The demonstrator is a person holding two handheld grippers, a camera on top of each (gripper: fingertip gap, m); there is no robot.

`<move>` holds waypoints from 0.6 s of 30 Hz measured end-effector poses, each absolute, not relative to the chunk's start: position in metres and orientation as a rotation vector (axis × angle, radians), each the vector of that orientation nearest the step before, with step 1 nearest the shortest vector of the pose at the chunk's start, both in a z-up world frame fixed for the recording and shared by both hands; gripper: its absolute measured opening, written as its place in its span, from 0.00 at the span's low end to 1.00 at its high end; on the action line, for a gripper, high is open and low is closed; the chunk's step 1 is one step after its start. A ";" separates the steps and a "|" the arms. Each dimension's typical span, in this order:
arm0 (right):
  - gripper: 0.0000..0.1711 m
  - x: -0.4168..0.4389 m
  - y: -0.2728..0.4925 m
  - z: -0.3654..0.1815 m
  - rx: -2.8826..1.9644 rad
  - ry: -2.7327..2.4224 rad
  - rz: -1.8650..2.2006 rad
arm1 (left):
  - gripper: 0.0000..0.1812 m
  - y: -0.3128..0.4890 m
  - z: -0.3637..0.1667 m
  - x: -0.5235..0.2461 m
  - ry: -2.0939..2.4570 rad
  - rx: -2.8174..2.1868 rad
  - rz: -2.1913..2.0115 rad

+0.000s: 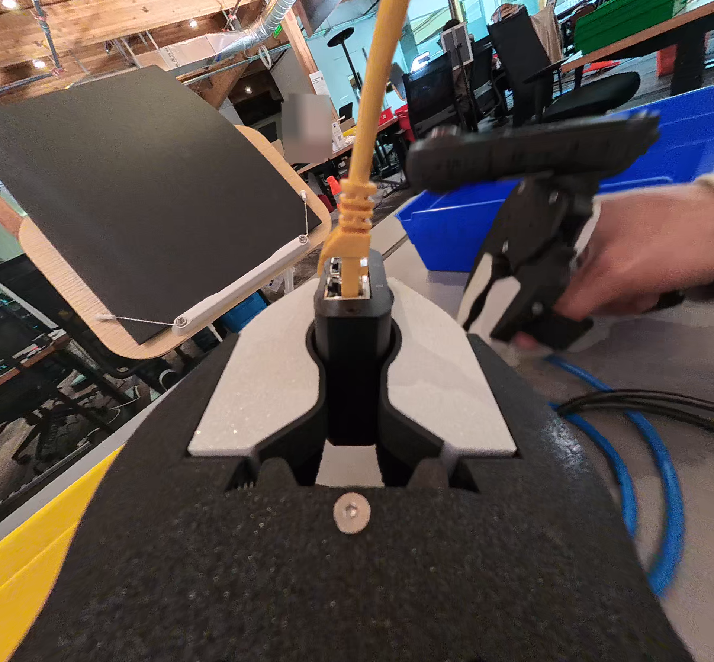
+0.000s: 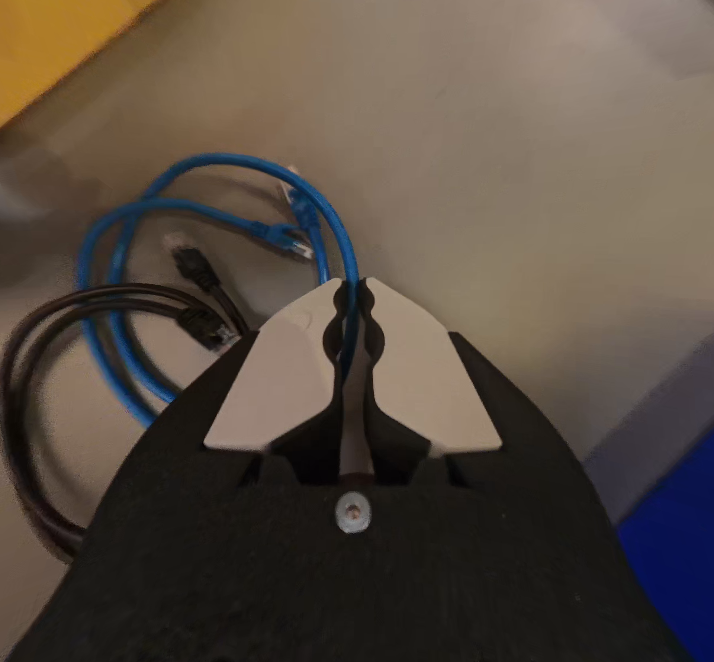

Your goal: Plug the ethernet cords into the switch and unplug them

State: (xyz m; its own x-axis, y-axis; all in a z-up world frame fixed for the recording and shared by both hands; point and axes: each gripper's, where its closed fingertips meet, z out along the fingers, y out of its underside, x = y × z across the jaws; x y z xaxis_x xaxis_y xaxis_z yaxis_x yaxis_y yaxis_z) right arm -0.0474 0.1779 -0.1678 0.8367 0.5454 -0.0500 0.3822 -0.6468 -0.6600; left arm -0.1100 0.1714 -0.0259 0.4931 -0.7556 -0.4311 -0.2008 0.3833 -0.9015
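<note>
Between the white fingers (image 1: 270, 380) of the left gripper (image 1: 353, 338) stands the black switch (image 1: 352, 334), clamped on its narrow sides, its long axis running away from the camera and its port face turned up and outward. A yellow ethernet cord (image 1: 380, 75) is seated in one port, its ribbed boot (image 1: 353, 214) rising almost straight before the cord leaves the top of the picture; the neighbouring ports show only as slivers of metal. No marking can be read on the switch. The right gripper (image 2: 351, 284) points down at the grey table (image 2: 502, 141), its jaws drawn narrow and pinching a blue ethernet cord (image 2: 232, 214) near the tips; this view is blurred. That cord loops out to the left, both its plugs lying loose on the table, beside a black cord (image 2: 96, 295) whose plugs lie close by and whose far run is cut off at the left edge. In the left wrist view the right gripper (image 1: 521, 257) is smeared by motion, a hand (image 1: 641, 249) around its handle, before a blue bin (image 1: 463, 226).
</note>
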 end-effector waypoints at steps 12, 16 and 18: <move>0.03 -0.009 0.149 0.039 -1.782 -0.588 -0.082 | 0.14 0.196 -0.021 -0.130 0.893 -1.243 -0.415; 0.03 -0.011 0.123 -0.031 -1.881 -0.693 -0.312 | 0.14 0.201 -0.017 -0.137 0.848 -1.259 -0.413; 0.03 -0.010 0.108 -0.075 -1.973 -0.711 -0.335 | 0.14 0.201 -0.018 -0.137 0.848 -1.268 -0.422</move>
